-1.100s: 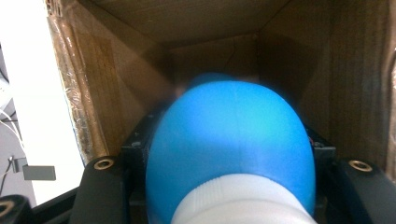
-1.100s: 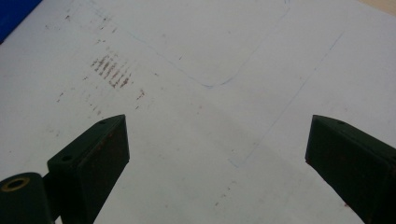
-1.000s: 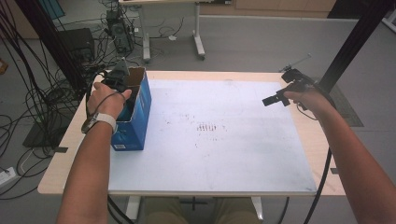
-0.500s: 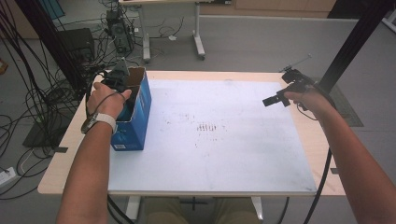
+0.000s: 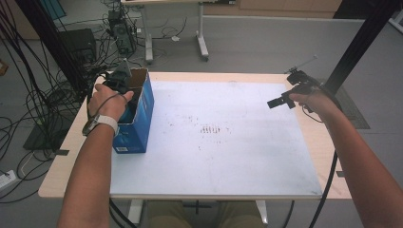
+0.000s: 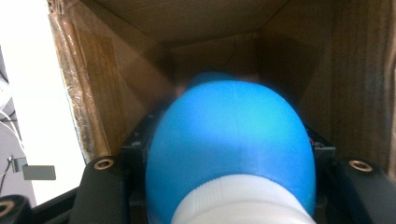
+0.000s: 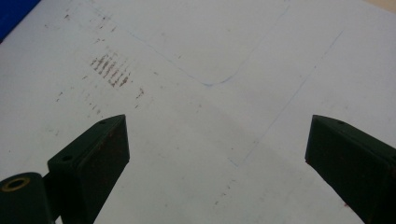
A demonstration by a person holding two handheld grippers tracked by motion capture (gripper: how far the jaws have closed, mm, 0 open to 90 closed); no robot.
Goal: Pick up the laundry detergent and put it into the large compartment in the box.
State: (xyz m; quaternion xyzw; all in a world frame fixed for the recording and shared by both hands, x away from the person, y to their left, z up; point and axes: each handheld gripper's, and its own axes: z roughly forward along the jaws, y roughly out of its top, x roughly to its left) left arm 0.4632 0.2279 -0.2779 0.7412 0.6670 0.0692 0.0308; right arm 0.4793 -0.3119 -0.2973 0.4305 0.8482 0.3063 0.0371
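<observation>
1. Left gripper (image 5: 124, 80) down inside the open top of the blue cardboard box (image 5: 140, 121), at the left edge of the white table sheet (image 5: 223, 142).
2. Pinching a blue bottle (image 6: 231, 140) with a white ribbed cap (image 6: 240, 205) between its jaws, deep among the brown box walls.
3. Right gripper (image 7: 217, 154) spread wide, nothing between the jaws, hovering above the sheet's far right side.
4. Brown smudges (image 5: 210, 129) near the sheet's middle.

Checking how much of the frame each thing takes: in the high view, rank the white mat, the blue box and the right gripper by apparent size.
1. white mat
2. blue box
3. right gripper
</observation>
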